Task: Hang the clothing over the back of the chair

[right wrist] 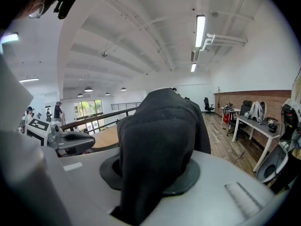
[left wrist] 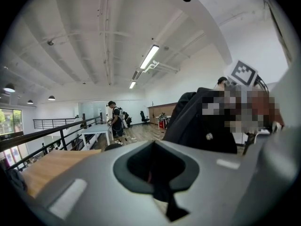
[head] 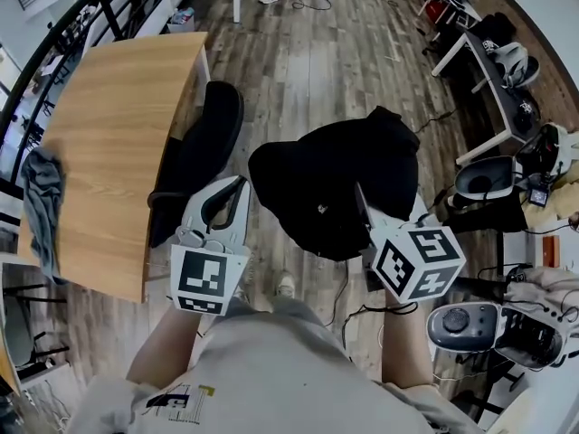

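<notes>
A black garment [head: 335,183] hangs bunched in the air over the wooden floor, and my right gripper [head: 362,202] is shut on it. In the right gripper view the garment [right wrist: 157,140] fills the space between the jaws and drapes over them. My left gripper [head: 242,186] is just left of the garment and apart from it, with its jaws together and nothing between them [left wrist: 157,173]. The black office chair [head: 210,134] stands to the left, tucked against the wooden table [head: 118,134], with its back toward the left gripper.
A grey cloth [head: 41,197] hangs off the table's left edge. A black railing [head: 81,16] runs behind the table. At the right are a white desk [head: 488,80] with gear, another chair [head: 484,179] and floor cables. People [left wrist: 115,121] stand far off.
</notes>
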Demonstrator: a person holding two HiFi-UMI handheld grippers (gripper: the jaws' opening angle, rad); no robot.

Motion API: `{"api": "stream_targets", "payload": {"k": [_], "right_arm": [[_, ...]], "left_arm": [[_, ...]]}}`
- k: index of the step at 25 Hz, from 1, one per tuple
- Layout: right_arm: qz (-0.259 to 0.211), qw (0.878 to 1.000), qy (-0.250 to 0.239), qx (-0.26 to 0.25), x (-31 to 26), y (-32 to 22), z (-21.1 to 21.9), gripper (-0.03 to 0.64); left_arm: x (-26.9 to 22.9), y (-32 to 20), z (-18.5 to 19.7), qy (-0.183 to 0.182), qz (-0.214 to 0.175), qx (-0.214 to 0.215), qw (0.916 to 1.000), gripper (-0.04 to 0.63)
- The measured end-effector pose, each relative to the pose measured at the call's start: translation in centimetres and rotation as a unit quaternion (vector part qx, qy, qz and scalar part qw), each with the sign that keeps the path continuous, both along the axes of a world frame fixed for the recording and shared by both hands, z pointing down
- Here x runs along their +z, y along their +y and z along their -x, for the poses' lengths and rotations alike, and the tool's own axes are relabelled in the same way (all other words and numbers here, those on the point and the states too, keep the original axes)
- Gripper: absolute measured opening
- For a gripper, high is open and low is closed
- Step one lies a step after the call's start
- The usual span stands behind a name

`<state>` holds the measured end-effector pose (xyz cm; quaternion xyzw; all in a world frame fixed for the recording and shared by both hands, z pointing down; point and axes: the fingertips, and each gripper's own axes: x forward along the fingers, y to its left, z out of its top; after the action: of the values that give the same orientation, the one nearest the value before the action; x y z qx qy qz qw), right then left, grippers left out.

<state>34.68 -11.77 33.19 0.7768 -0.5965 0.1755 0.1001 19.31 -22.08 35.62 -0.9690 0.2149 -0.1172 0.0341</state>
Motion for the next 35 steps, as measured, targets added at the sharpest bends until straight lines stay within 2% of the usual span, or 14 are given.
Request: {"api": "stream_targets", "payload": {"k": [5, 10, 15, 20, 25, 30, 35], "right_arm": [[0.007, 1.000, -0.001, -0.011, 0.5, -0.3, -0.8, 0.100], [-0.001, 1.000, -0.026, -0.001, 0.6, -1.4, -1.7, 0.100], [-0.029, 0.998, -0.053, -0.006, -1.1, -3.8, -1.1, 0.100], [-0.079, 0.995, -0.055, -0.025, -5.3, -6.7, 0.6, 0.101], [-0.116, 0.990, -0.032, -0.067, -10.1, -10.1, 4.1, 0.103], [-0.115, 0.985, -0.013, -0.128, -12.5, -14.1, 9.3, 0.104], [-0.116, 0.979, -0.002, -0.171, -13.7, -18.2, 14.5, 0.106]], "left_arm": [[0.0, 0.3, -1.2, -0.001, -0.001, -0.004, 1.0000, 0.000], [-0.4, -0.5, -0.6, -0.001, -0.004, -0.017, 0.9998, 0.000], [-1.5, -1.7, 1.0, 0.002, -0.013, -0.034, 0.9993, 0.000], [-3.7, -3.4, 3.3, 0.012, -0.036, -0.057, 0.9976, 0.000], [-6.6, -5.9, 6.4, 0.028, -0.055, -0.088, 0.9942, 0.000], [-8.5, -7.8, 9.8, 0.032, -0.074, -0.116, 0.9899, 0.000], [-9.0, -9.5, 13.9, 0.037, -0.073, -0.144, 0.9862, 0.000]]}}
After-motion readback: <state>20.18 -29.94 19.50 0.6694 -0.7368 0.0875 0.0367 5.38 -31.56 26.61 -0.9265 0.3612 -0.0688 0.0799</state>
